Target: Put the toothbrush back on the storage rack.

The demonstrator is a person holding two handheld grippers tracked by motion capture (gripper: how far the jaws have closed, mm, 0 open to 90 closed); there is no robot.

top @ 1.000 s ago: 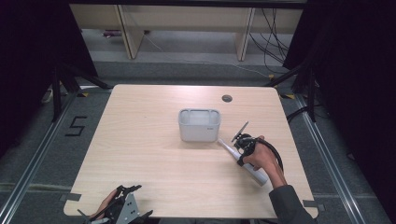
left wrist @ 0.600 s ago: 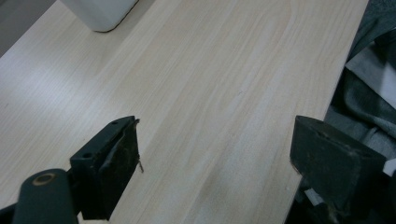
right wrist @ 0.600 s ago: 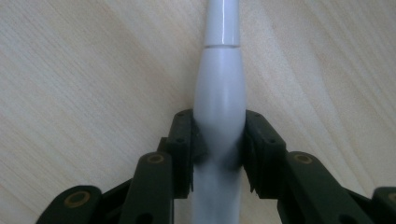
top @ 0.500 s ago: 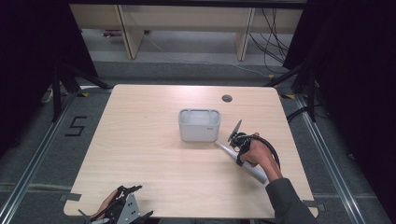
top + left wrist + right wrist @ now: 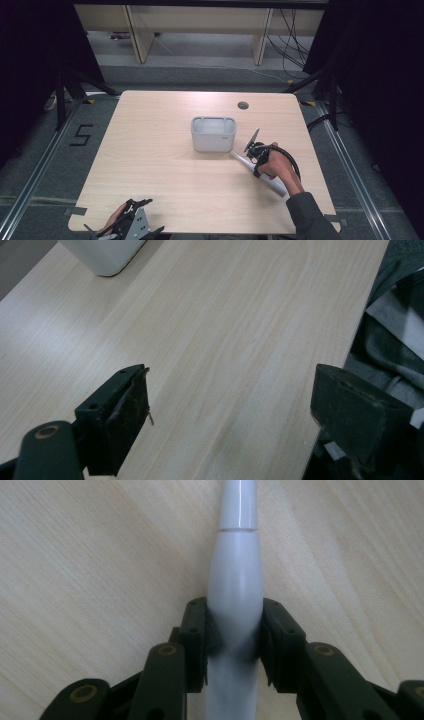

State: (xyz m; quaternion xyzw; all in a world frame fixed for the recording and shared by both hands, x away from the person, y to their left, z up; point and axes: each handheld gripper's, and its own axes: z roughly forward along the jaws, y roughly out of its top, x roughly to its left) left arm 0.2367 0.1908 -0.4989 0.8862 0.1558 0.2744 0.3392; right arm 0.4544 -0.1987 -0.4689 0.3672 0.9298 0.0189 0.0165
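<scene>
White plastic electric-toothbrush-shaped handle [image 5: 235, 595], lying on the wooden table [image 5: 150, 165] at five o'clock from the grey plastic bin [image 5: 213, 133], is clamped by my right gripper [image 5: 235, 642], its long axis pointing toward that bin.

counter [image 5: 165, 165]: pale matt wood grain | handle [image 5: 235, 580]: smooth glossy light-grey plastic | bin [image 5: 213, 135]: matt grey plastic | fingers [image 5: 197, 630]: matt black
</scene>
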